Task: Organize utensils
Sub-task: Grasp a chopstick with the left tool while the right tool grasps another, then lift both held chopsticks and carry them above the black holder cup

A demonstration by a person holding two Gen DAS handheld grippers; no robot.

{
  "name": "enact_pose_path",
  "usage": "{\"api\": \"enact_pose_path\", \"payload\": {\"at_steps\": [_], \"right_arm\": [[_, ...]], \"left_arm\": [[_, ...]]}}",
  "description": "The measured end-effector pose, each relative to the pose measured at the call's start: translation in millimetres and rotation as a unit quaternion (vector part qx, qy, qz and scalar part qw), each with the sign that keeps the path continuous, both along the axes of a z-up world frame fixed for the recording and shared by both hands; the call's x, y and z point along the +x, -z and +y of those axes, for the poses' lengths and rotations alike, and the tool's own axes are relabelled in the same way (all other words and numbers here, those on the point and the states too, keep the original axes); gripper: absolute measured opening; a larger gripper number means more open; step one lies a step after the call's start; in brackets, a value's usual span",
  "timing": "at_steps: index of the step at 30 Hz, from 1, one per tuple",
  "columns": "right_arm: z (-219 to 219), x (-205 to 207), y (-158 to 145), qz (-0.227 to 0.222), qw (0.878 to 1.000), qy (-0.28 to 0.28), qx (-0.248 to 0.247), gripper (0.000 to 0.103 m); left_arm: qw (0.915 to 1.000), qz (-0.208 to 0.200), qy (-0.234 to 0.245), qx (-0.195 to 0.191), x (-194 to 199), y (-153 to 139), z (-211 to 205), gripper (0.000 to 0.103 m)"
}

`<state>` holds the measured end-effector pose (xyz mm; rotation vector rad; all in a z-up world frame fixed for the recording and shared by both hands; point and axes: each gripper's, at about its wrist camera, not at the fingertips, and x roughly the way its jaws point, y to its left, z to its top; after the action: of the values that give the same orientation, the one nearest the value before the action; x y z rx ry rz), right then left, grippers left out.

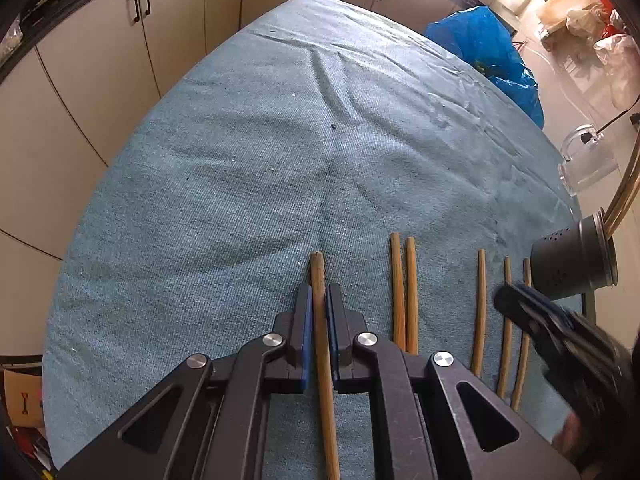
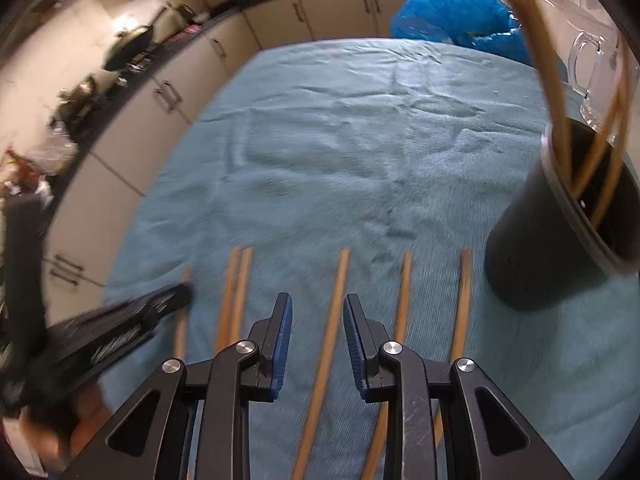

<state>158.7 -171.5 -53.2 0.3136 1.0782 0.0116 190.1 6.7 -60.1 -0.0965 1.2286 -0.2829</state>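
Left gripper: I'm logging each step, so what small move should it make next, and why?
Probably lift. The left gripper has its pads close against one chopstick that lies flat on the cloth, apparently gripped. The holder already has chopsticks standing in it, so raising this one comes first.

A home kitchen. Beige cabinet doors (image 1: 100, 60) with dark handles are running under a dark countertop (image 2: 168, 46), where a wok (image 2: 128, 46) and other cookware are sitting. A glass pitcher (image 1: 586, 160) and a blue plastic bag (image 1: 486, 46) are standing beyond a surface (image 1: 260, 140) draped in teal cloth.
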Motion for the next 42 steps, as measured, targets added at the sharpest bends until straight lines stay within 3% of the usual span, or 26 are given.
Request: {"api": "enact_pose_path", "payload": {"at_steps": [6,10,14,19,21,28,34,42], "right_arm": [[3.3,27.8,20.4,0.047,0.998,0.009,-0.037,0.027],[10.4,28.1,20.5,0.043,0.998,-0.001,-0.055,0.008],[9.0,22.0,18.1,0.029,0.999,-0.008,-0.029,0.006],[7.0,-7.3,-19.1,-0.042,0.999,-0.010,-0.003,0.006],[5.0,-23.1,-39.6,-0.082,0.997,-0.007,0.003,0.006],[7.2,-88.4,-102.4,-0.223,0.975,-0.013,0.011,0.006],[8.6,-114.6,-119.2,-0.272,0.962,-0.013,0.015,0.006],[-0.5,-135.9,-129.4,-0.300,0.954,0.002,0.013,0.006]], "left_arm": [[0.9999,-0.007,0.003,0.010,2.2,-0.4,-3.4,0.008],[0.9996,-0.014,0.010,0.021,2.4,-2.3,-8.8,0.007],[0.9997,-0.021,0.013,0.009,1.8,-5.1,-7.4,0.006],[0.9978,-0.060,0.004,-0.028,-12.0,-40.8,7.2,0.006],[0.9949,-0.093,0.003,-0.039,-24.0,-68.4,11.0,0.006],[0.9804,-0.189,0.010,-0.056,-73.6,-140.0,12.9,0.006],[0.9744,-0.218,0.019,-0.054,-96.3,-162.4,7.2,0.006],[0.9719,-0.230,0.019,-0.045,-110.9,-170.4,1.3,0.006]]}}
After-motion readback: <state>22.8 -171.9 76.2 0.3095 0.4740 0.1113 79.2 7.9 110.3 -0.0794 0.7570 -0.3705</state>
